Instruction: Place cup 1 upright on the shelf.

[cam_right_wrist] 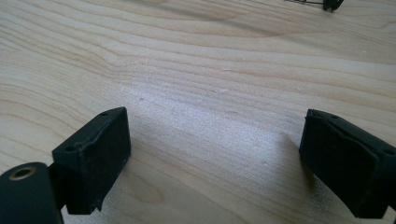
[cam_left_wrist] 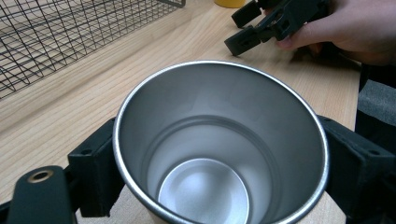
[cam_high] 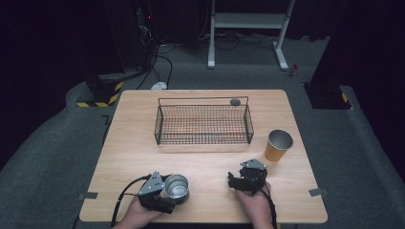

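I'm seeing the steel cup (cam_left_wrist: 219, 144) standing upright at the near left of the tabletop (cam_high: 143, 143), my left claw (cam_high: 165, 193) seemingly pressing both its sides. My right claw (cam_high: 238, 182) is resting nearby, gaping with nothing inside. A wire basket (cam_high: 204, 124) is sitting beyond.

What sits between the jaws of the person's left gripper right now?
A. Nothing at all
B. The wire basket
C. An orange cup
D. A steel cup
D: the left gripper view shows the steel cup with a black jaw against each side of its wall, and the high view shows the left gripper at that cup near the table's front edge.
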### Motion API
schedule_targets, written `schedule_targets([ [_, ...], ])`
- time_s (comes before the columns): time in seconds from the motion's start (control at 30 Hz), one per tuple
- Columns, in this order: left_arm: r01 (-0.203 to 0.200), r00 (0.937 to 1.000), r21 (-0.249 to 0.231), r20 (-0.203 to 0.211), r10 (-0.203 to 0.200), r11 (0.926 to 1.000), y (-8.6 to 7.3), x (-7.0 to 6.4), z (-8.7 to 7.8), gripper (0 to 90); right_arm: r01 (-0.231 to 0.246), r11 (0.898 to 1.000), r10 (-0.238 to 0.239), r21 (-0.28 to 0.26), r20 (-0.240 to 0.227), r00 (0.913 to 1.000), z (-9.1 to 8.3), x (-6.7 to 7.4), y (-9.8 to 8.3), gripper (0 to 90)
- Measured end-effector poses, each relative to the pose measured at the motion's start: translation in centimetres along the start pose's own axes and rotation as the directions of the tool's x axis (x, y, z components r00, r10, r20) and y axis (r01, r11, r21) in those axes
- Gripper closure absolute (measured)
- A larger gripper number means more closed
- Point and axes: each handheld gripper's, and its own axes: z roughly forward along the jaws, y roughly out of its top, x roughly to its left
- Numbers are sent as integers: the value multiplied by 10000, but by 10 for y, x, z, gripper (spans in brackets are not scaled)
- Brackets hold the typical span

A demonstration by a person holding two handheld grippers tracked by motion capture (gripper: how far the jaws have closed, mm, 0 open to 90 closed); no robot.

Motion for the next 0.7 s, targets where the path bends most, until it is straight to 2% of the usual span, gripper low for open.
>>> schedule_targets([
  [0.43,-32,10000,-40,-36,32,10000,1,1,-1,147,16,10000,-16,-4,-3,10000,0,0,0,88],
  [0.7,96,9999,-248,-87,-98,9996,1,4,-5,148,16,10000,-16,-3,-3,10000,0,0,0,88],
])
